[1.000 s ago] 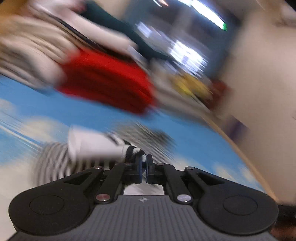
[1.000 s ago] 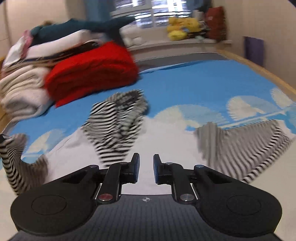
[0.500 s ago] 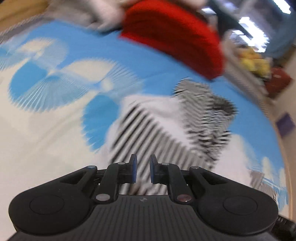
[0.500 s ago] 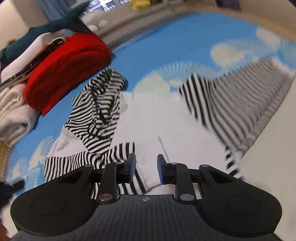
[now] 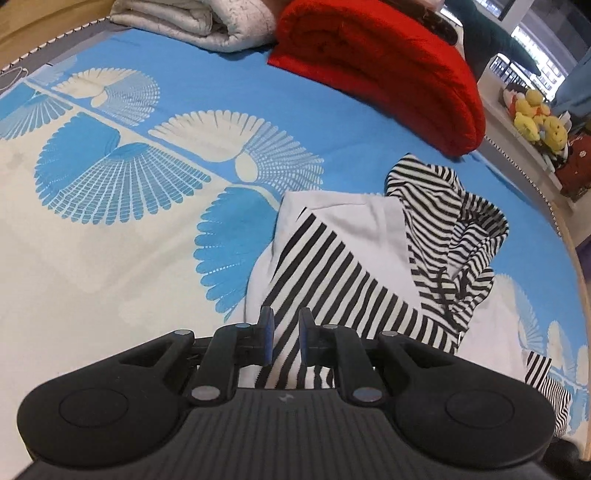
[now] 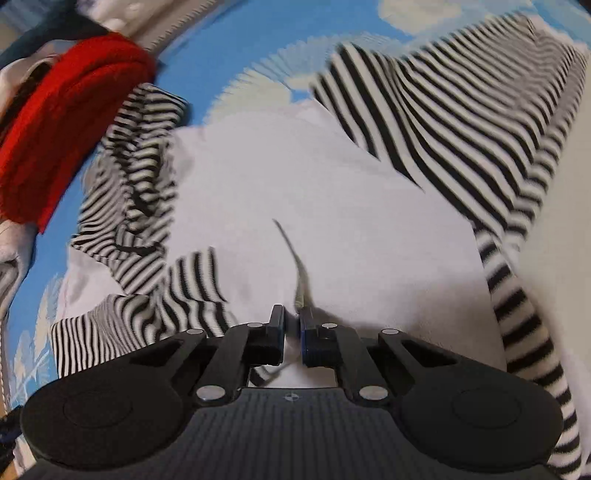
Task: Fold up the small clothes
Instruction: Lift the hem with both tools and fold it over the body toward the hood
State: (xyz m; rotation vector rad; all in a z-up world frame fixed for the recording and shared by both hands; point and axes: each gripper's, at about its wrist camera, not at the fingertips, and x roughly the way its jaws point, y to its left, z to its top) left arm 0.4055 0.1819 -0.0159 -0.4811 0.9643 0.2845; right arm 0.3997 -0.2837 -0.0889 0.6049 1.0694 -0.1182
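Observation:
A small hooded top with a white body [image 6: 314, 192] and black-and-white striped sleeves and hood lies on the blue and white bedsheet [image 5: 110, 229]. In the left wrist view its left sleeve [image 5: 332, 273] is folded across the white body, the hood [image 5: 454, 229] beyond. My left gripper [image 5: 283, 334] is open, empty, just above that sleeve. In the right wrist view my right gripper [image 6: 291, 332] is nearly shut, pinching a raised crease [image 6: 295, 266] of the white body near the hem. The right sleeve [image 6: 461, 122] spreads out to the right.
A folded red blanket [image 5: 380, 70] and a folded white quilt [image 5: 207, 18] lie at the head of the bed. Yellow plush toys [image 5: 535, 118] sit on a ledge beyond. The wooden bed edge [image 5: 576, 266] runs along the right.
My left gripper let go of the left sleeve, now laid across the body, and opened. My right gripper dropped onto the white body and closed on a fold of it.

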